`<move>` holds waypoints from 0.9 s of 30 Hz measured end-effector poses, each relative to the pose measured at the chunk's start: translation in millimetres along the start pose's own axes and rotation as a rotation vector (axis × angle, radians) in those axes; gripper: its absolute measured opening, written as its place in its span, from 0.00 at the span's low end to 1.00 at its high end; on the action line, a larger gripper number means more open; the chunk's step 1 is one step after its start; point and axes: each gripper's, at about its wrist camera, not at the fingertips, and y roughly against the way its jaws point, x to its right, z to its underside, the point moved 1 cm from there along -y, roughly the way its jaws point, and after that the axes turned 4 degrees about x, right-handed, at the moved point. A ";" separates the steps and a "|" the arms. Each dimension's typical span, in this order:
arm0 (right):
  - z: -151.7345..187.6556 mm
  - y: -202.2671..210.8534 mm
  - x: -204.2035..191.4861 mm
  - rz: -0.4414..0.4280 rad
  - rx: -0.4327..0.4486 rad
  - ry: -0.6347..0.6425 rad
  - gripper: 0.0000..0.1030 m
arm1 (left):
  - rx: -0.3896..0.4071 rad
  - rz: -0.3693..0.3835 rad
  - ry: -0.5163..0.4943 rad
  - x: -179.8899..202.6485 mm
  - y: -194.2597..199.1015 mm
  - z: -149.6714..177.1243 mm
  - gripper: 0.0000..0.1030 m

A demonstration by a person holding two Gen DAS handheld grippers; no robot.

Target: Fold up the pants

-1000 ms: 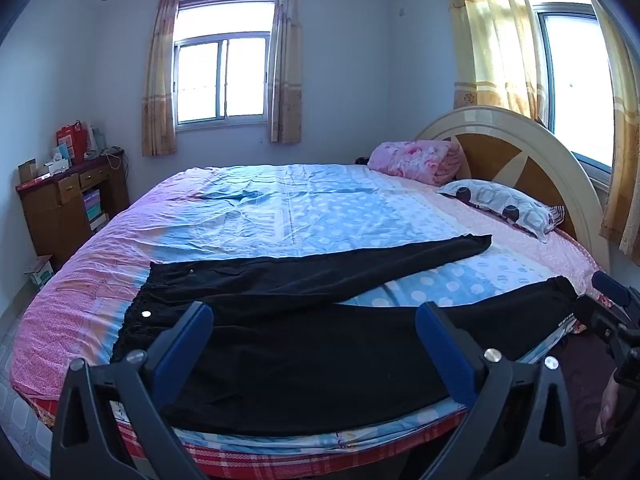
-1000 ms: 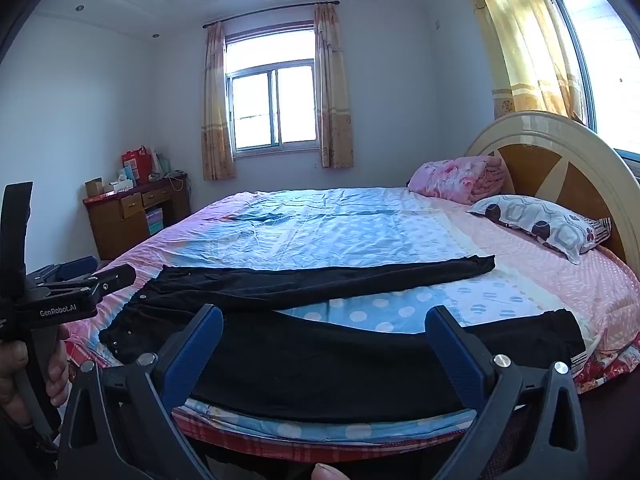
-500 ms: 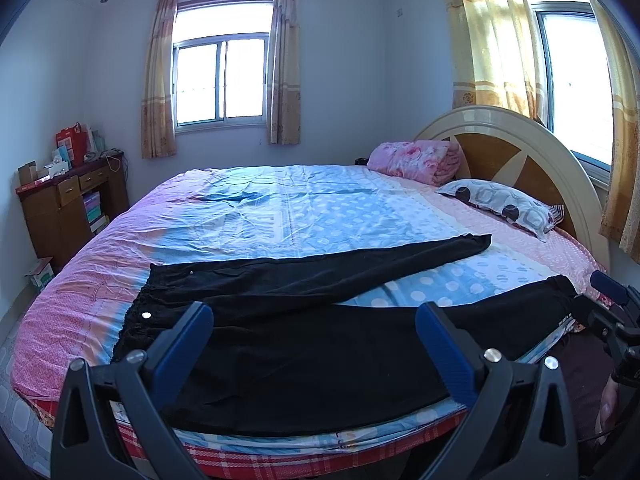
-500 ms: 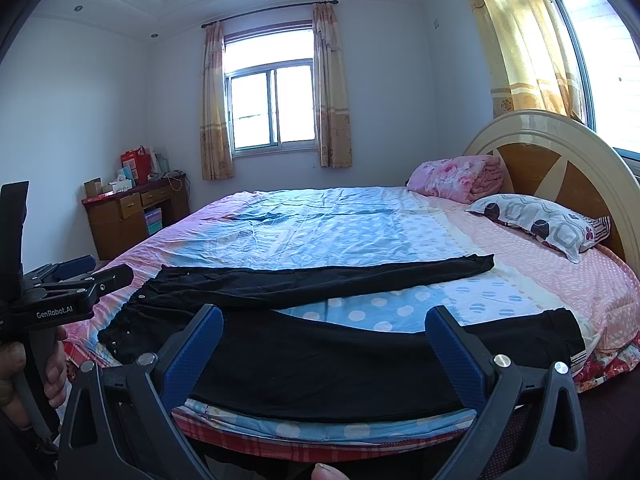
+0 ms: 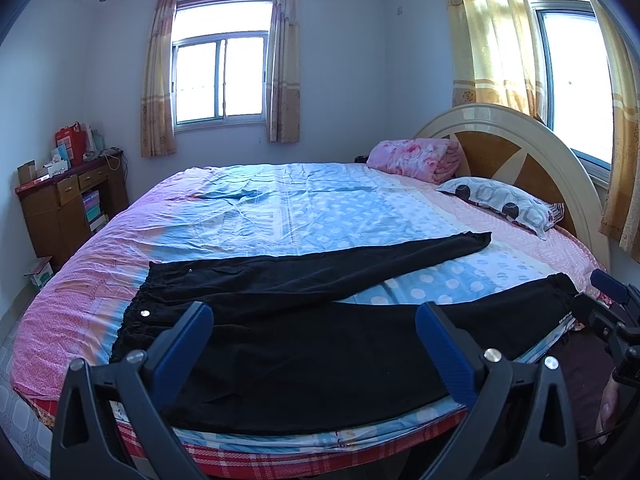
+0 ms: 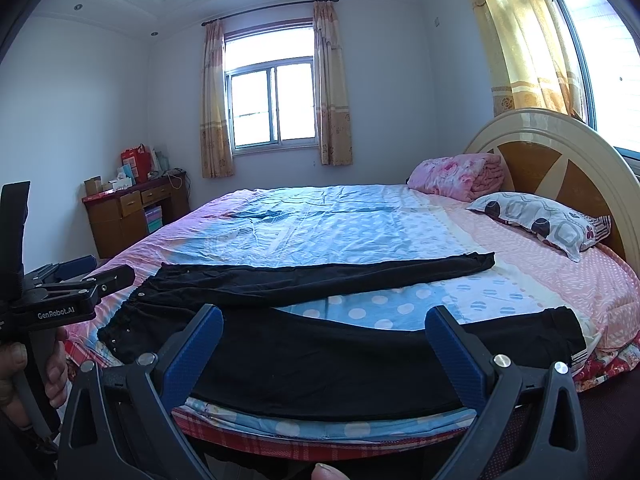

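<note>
Black pants [image 5: 304, 344] lie flat on the near side of the bed [image 5: 304, 208], waistband to the left, legs spread apart to the right; they also show in the right wrist view [image 6: 320, 356]. The near leg runs along the bed's front edge, the far leg [image 6: 360, 276] angles toward the pillow. My left gripper [image 5: 314, 336] is open and empty, held before the bed edge. My right gripper [image 6: 324, 340] is open and empty, also before the edge. Each gripper shows at the side of the other's view, the left one [image 6: 68, 296] and the right one [image 5: 608, 312].
A patterned pillow [image 6: 540, 224] and a folded pink quilt [image 6: 456, 176] lie by the round headboard [image 6: 560, 160] at right. A wooden desk [image 6: 132, 212] with boxes stands at the far left wall. Windows with curtains are behind and to the right.
</note>
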 end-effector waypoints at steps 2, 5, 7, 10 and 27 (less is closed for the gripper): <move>0.2 0.0 0.1 0.003 0.000 -0.001 0.99 | -0.001 0.000 0.000 0.0 -0.1 0.0 1.00; 0.2 -0.8 0.6 0.001 -0.004 -0.002 0.99 | -0.001 -0.001 0.000 0.0 -0.1 0.1 1.00; 0.2 -1.2 0.4 0.000 -0.006 -0.001 0.99 | -0.002 0.000 0.000 0.1 -0.3 0.5 1.00; 0.5 -1.2 -0.9 0.000 -0.007 0.001 0.99 | -0.004 0.000 0.000 1.0 -1.7 2.9 1.00; -0.4 -2.1 -0.3 0.000 -0.014 0.000 0.99 | -0.010 -0.001 -0.002 0.7 -3.7 5.8 1.00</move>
